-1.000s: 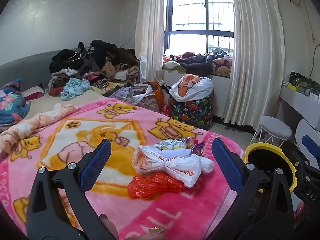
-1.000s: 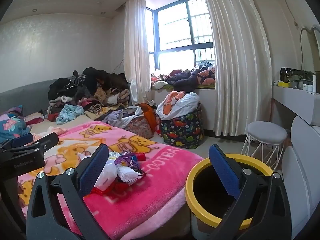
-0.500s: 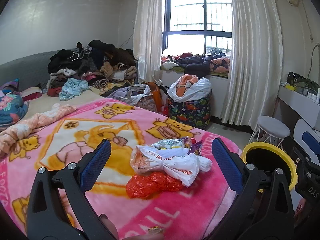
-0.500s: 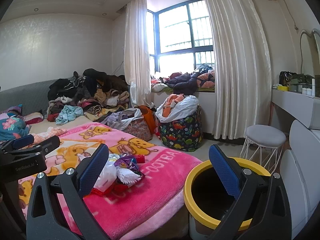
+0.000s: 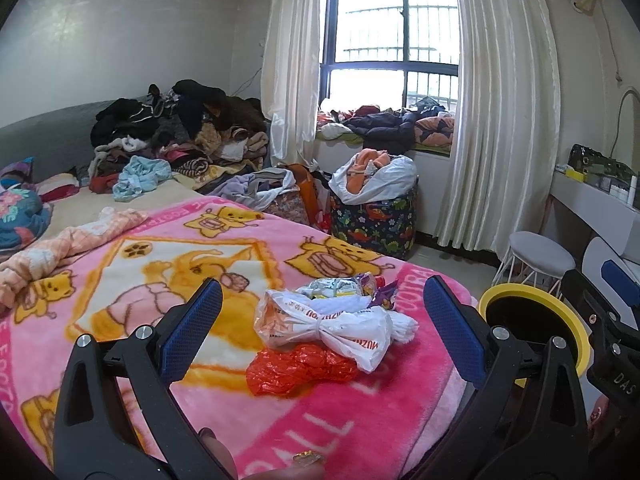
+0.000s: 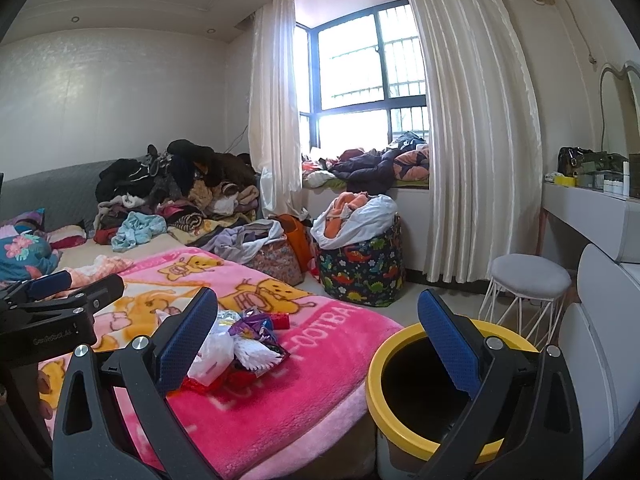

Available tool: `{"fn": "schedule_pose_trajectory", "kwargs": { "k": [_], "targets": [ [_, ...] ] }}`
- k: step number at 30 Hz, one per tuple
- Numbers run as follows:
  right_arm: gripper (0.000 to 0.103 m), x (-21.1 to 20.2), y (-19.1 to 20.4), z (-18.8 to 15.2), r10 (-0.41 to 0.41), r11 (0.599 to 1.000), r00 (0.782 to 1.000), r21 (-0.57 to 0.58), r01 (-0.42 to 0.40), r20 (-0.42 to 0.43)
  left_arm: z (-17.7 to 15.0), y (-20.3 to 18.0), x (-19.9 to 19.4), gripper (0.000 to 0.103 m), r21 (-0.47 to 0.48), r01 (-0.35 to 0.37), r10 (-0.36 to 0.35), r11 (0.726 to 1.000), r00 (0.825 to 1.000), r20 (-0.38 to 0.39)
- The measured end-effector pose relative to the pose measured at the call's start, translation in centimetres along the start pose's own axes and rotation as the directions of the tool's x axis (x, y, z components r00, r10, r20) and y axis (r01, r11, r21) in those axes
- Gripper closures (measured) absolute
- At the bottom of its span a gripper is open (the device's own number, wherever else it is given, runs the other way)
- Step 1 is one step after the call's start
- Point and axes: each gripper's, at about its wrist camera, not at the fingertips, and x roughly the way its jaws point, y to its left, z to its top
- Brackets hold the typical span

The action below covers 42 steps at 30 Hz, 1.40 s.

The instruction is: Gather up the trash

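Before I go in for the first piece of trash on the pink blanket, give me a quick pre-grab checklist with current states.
1. Left gripper open, holding nothing: ok.
2. Right gripper open, holding nothing: ok.
3. Crumpled red plastic bag nearest the left gripper, nothing on top except the knotted white plastic bag overlapping its far edge: ok.
4. Yellow-rimmed bin open and beside the bed: ok.
5. How full the bin is: cannot tell, interior dark.
6. Purple snack wrappers loose in the pile: ok.

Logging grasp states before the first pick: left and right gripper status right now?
Left gripper: open, holding nothing, aimed at the trash pile on the pink blanket.
Right gripper: open, holding nothing, beside the yellow-rimmed bin.
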Motion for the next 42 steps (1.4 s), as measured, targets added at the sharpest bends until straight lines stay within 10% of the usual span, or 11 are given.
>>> {"fn": "schedule_pose_trajectory", "kwargs": {
  "k": [42],
  "targets": [
    [0.006,2.5,2.4,-0.2,0.110,0.991,0.992,-0.071,-0.114,-0.060,-0.8,4.4,2.7,0.011,-0.091,-0.060,0.057,0.994,0.997,-0.043]
  ]
}}
